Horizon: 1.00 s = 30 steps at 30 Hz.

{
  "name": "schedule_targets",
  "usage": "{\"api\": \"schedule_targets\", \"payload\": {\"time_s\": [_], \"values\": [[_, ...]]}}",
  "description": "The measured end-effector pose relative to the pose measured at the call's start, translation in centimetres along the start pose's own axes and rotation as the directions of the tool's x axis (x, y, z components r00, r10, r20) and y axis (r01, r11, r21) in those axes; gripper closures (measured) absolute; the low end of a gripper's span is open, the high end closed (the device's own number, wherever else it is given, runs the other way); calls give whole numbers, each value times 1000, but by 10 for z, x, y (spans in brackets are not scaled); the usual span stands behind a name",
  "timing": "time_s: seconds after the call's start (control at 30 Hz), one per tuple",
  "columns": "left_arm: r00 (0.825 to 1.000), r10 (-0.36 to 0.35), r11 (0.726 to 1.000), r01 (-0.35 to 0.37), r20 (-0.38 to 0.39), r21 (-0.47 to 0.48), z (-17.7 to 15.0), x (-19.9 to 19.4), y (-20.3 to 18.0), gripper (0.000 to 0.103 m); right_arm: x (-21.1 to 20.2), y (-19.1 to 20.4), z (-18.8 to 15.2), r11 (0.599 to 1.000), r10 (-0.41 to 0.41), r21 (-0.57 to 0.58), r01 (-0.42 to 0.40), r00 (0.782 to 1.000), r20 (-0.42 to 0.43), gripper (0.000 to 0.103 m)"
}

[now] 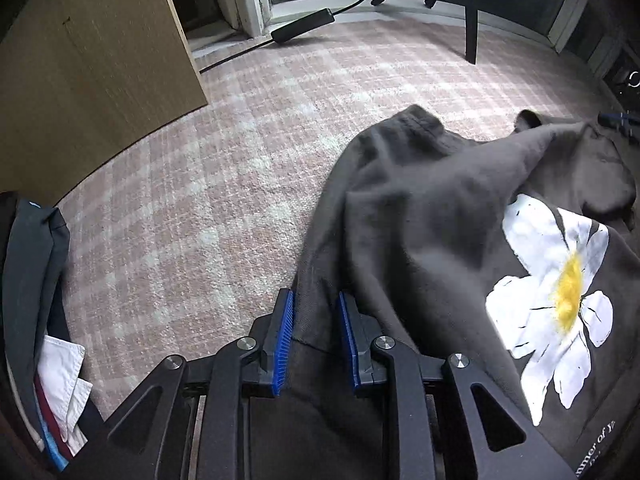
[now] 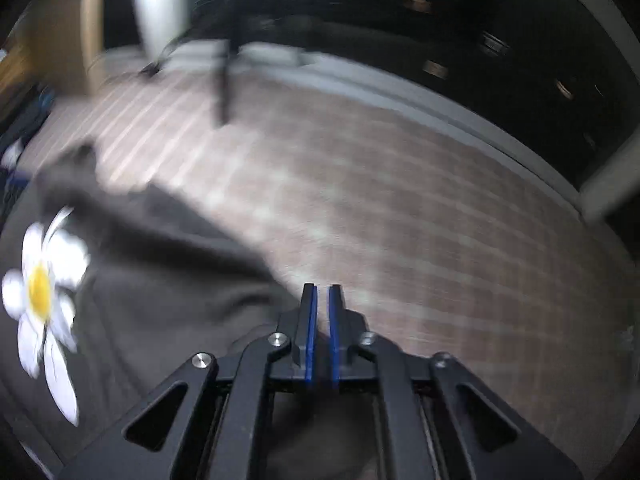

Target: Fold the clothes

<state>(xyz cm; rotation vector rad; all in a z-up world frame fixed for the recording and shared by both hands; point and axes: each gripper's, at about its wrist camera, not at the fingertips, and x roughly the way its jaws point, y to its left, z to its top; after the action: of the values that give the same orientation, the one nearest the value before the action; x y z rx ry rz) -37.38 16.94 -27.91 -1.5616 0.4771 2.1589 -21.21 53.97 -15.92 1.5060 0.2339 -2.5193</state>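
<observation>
- While laying the garment out flat, ahead of any fold: judged to be the spreading step, with neither sleeve nor hem squared up yet.
- Checked carpet as the working floor; broad and bare across the centre and left of the left wrist view, and again across the centre and right of the right wrist view. Plenty of room to pull either way.
- Dark grey sweatshirt lying crumpled on the carpet at right of the left wrist view, daisy print facing up, far end humped and creased toward the upper right.
- Wooden panel standing at upper left, well apart from the cloth; a limit on any long sweep that way.
- Pile of other clothes along the lower left edge, apart from the sweatshirt; best kept out of the drag path.
- Chair leg and power brick with its cable near the top edge, beyond the garment's far end.
- Left gripper pinching a thick fold at the sweatshirt's near edge, cloth filling the gap between the blue pads.
- Right gripper pressed almost together just beside the garment's right-hand edge; no cloth made out between the pads, though blur hides detail.
- Next move, as judged: get a hold on that right-hand edge, then draw both corners apart and tug the hump flat.
</observation>
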Motion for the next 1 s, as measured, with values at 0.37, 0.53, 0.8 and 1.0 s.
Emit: {"api": "schedule_targets", "payload": {"time_s": [0.37, 0.53, 0.8, 1.0], "values": [[1000, 9, 1000, -9, -3, 9, -4, -4, -3, 79, 61, 112, 49, 946, 201, -244, -213, 977, -71, 94], [1000, 6, 1000, -6, 5, 8, -12, -9, -3, 79, 81, 130, 46, 936, 128, -314, -158, 985, -113, 76], [999, 13, 1000, -12, 50, -10, -22, -36, 4, 79, 50, 100, 68, 986, 44, -168, -16, 986, 164, 99], [995, -28, 1000, 27, 101, 14, 22, -46, -8, 73, 26, 83, 65, 990, 21, -139, 6, 982, 190, 46]]}}
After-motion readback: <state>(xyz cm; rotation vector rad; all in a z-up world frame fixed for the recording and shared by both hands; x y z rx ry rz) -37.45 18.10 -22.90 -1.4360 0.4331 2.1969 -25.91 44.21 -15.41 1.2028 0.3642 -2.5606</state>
